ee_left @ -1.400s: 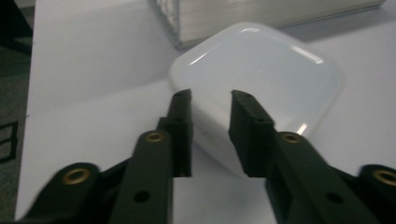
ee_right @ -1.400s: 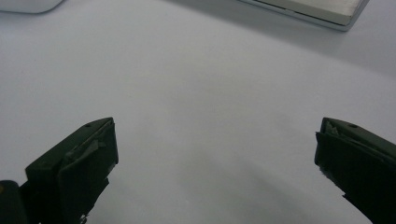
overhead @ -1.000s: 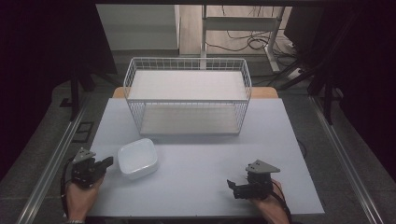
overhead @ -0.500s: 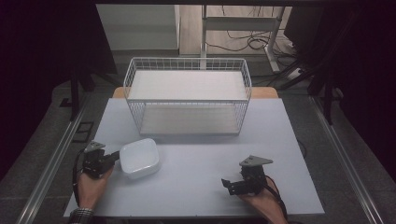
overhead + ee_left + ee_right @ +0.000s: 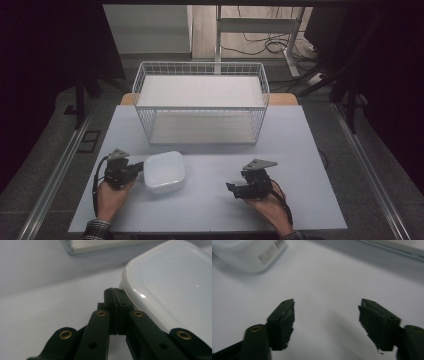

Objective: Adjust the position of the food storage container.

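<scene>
A white, rounded-square plastic container [image 5: 164,171] sits upside down on the pale table [image 5: 210,165], left of centre. My left gripper [image 5: 137,169] lies at its left edge; its jaws [image 5: 115,293] are shut against each other with nothing between them, and the tips touch the container's side [image 5: 170,285]. My right gripper [image 5: 231,189] rests near the front right and points left toward the container, a good way from it. It is open [image 5: 325,317] with only bare table between its fingers. The container [image 5: 249,252] appears far off with a barcode label.
A white wire basket [image 5: 200,107] with a flat white floor stands at the back middle of the table. Metal rails run along both sides of the table. Bare table lies between the two grippers and to the right of the basket.
My left gripper has moved right and forward up to the container, and the container has shifted a little to the right. My right gripper has edged slightly left.
</scene>
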Motion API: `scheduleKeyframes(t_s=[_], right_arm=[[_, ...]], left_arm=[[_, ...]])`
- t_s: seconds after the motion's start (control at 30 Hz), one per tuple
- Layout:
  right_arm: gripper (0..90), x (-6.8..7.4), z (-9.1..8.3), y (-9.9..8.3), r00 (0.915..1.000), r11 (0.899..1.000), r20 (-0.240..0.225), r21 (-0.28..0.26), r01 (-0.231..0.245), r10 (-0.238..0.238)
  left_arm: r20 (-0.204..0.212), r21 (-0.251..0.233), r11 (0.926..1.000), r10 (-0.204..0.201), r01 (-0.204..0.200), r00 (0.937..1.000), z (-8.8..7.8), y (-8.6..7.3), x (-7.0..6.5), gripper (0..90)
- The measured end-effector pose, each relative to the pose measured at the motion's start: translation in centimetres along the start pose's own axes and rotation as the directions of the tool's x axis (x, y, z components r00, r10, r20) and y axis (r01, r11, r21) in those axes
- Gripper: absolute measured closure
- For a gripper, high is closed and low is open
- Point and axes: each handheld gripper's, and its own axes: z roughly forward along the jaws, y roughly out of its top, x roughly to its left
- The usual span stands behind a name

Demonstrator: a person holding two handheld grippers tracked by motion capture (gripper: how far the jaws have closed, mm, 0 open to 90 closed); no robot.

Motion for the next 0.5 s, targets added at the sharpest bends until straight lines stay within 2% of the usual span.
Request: scheduleKeyframes(t_s=[0.13, 0.33, 0.47, 0.5], right_arm=[[43.1, 0.4, 0.9, 1.2, 0.9995, 1.0, -0.03, -0.014, 0.012, -0.012], [58.4, 1.1, 2.6, 2.5, 0.9965, 1.0, -0.083, -0.004, 0.011, -0.011], [68.3, 1.5, 3.9, 3.3, 0.9945, 1.0, -0.104, -0.001, 0.009, -0.009], [74.3, 1.6, 4.5, 3.6, 0.9946, 1.0, -0.103, 0.004, 0.006, -0.006]], left_arm=[[0.022, 0.023, 0.9994, 0.024, -0.025, 0.9994, 0.7, 0.2, -1.1, 90.0], [0.063, 0.05, 0.9979, 0.039, -0.042, 0.9972, 1.1, 0.1, -2.7, 90.0], [0.104, 0.055, 0.9967, 0.054, -0.06, 0.9931, 1.3, 0.1, -3.9, 90.0], [0.112, 0.058, 0.996, 0.062, -0.069, 0.9918, 1.5, 0.1, -4.3, 90.0]])
